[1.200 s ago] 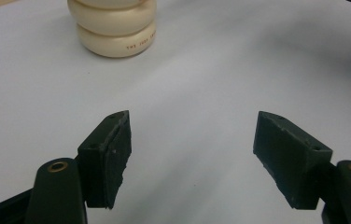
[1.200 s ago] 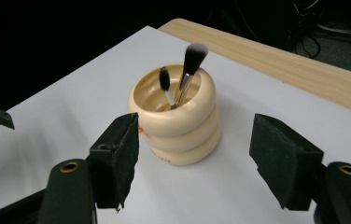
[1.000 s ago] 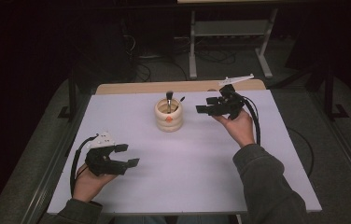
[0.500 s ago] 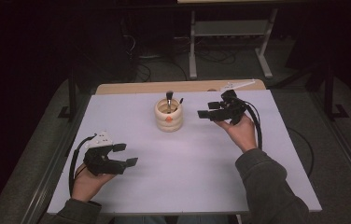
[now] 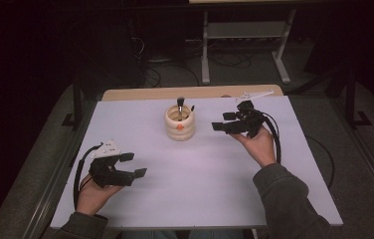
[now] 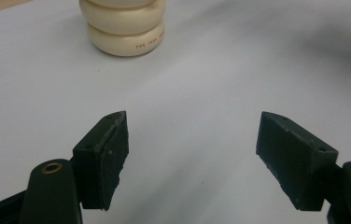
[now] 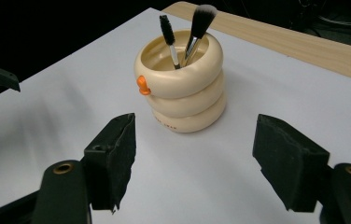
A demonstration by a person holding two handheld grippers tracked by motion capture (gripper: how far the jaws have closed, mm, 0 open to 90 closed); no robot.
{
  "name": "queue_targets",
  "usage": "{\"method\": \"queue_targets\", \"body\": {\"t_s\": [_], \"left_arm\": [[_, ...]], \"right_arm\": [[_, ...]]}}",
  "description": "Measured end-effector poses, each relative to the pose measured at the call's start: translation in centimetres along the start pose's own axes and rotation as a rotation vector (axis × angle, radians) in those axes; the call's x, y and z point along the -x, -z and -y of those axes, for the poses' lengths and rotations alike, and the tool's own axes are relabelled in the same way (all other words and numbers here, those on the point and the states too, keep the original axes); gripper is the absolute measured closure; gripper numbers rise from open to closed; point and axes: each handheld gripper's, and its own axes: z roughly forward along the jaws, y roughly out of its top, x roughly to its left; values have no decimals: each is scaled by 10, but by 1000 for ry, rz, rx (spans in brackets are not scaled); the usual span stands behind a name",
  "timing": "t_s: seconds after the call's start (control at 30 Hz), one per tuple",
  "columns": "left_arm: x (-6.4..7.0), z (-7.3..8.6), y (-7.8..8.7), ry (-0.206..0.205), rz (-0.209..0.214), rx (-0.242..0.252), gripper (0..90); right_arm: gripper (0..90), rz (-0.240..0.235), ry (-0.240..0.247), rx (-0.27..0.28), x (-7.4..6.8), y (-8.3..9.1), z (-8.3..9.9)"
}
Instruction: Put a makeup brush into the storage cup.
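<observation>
High view: cream ringed holder (image 5: 180, 124) upright at desk (image 5: 195, 189) centre-back, w/ makeup brush (image 5: 180, 103) & mascara wand (image 5: 191, 108) inside, prob. leaning on rim. Right claw (image 5: 220, 122) released, just right of holder, not touching. Left claw (image 5: 134, 165) released, well apart, near front-left.

black tools (image 5: 125, 166), trailing cables, grey-green sleeves (image 5: 287, 199).
</observation>
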Motion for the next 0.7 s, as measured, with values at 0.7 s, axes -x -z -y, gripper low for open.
{"method": "queue_targets", "body": {"t_s": [0.7], "left_arm": [[-3, 1, 2, 1, -17, -3, 233]], "right_arm": [[285, -10, -6, 11, -6, 11, 27]]}}
